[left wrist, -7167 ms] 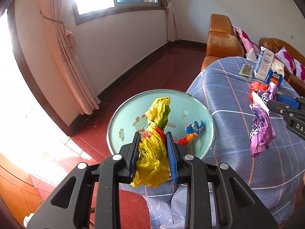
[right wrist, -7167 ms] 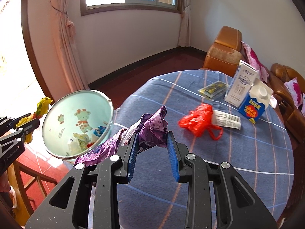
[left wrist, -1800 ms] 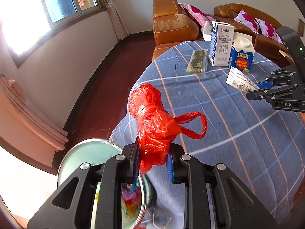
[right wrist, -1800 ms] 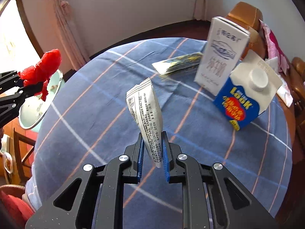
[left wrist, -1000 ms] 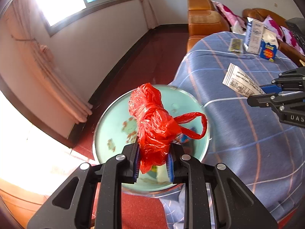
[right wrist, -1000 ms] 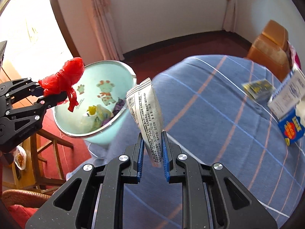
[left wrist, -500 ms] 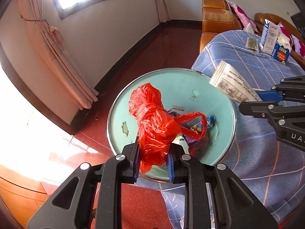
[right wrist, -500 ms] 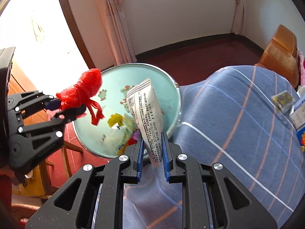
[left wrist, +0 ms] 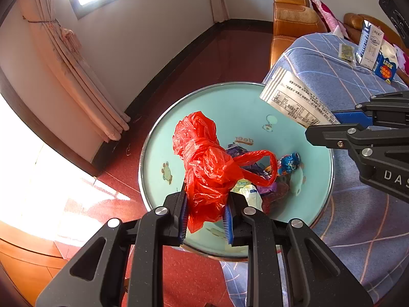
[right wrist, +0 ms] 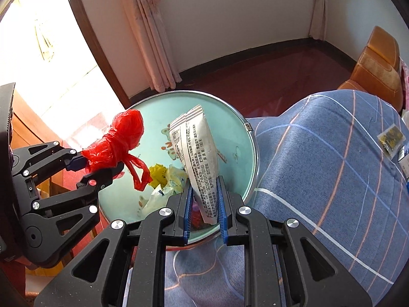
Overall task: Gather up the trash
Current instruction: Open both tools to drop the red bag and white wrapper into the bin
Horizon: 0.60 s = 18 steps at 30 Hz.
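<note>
Both grippers hang over the pale green bin [left wrist: 153, 158], already part full of wrappers [left wrist: 258, 186]. The left gripper [left wrist: 205, 212] has its fingers clamped on a red plastic bag [left wrist: 204, 168]; the right gripper [right wrist: 204, 204] pinches a silver packet [right wrist: 198, 153]. Both await dropping. Two cartons [left wrist: 375, 51] and a small sachet [left wrist: 346, 51] remain on the far blue checked bench [left wrist: 358, 230], beside an orange sofa [left wrist: 291, 18] and curtained window.

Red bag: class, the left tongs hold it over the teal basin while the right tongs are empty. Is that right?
Not quite. The right tongs hold a white packet, as the right wrist view shows. The left tongs do hold the red bag over the basin.
</note>
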Tool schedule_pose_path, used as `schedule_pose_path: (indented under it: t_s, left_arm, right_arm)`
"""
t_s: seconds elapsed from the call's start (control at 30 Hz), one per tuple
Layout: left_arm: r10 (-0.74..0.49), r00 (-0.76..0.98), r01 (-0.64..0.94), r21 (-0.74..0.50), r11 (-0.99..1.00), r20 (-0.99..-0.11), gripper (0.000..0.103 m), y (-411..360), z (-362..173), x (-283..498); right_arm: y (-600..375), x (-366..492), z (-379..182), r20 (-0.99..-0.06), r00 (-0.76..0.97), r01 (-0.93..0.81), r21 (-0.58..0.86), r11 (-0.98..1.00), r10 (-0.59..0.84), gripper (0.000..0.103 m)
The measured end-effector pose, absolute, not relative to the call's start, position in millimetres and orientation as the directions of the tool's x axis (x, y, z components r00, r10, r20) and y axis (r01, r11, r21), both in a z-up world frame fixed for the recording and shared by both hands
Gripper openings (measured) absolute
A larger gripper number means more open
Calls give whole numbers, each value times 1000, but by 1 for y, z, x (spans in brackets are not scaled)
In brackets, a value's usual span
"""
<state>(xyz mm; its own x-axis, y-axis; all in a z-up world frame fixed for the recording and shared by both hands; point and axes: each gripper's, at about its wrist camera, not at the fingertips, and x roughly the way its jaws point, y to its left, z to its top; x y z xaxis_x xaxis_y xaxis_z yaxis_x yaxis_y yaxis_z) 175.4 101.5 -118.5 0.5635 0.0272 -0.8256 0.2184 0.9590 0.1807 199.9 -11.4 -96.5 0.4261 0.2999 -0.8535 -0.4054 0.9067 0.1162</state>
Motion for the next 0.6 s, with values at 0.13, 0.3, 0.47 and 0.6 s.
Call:
schedule_pose_path:
  t_s: [0.13, 0.3, 0.47, 0.6]
  left_arm:
    - [25, 549, 221, 174, 960, -836, 22, 101, -126, 182]
    - [29, 538, 230, 179, 956, -843, 22, 99, -132, 187]
    - [35, 523, 221, 175, 960, -852, 25, 100, -138, 192]
    - [58, 525, 194, 185, 963, -849, 45, 104, -138, 195]
  right_arm:
    - [-11, 205, -103, -859, 414, -396, 128, 909, 301, 19]
    - [-9, 216, -109, -865, 400, -388, 139, 911, 302, 19]
    - [-7, 222, -116, -867, 385, -389, 158, 908, 316, 21]
    - [-12, 225, -118, -857, 385, -380, 190, 905, 342, 38]
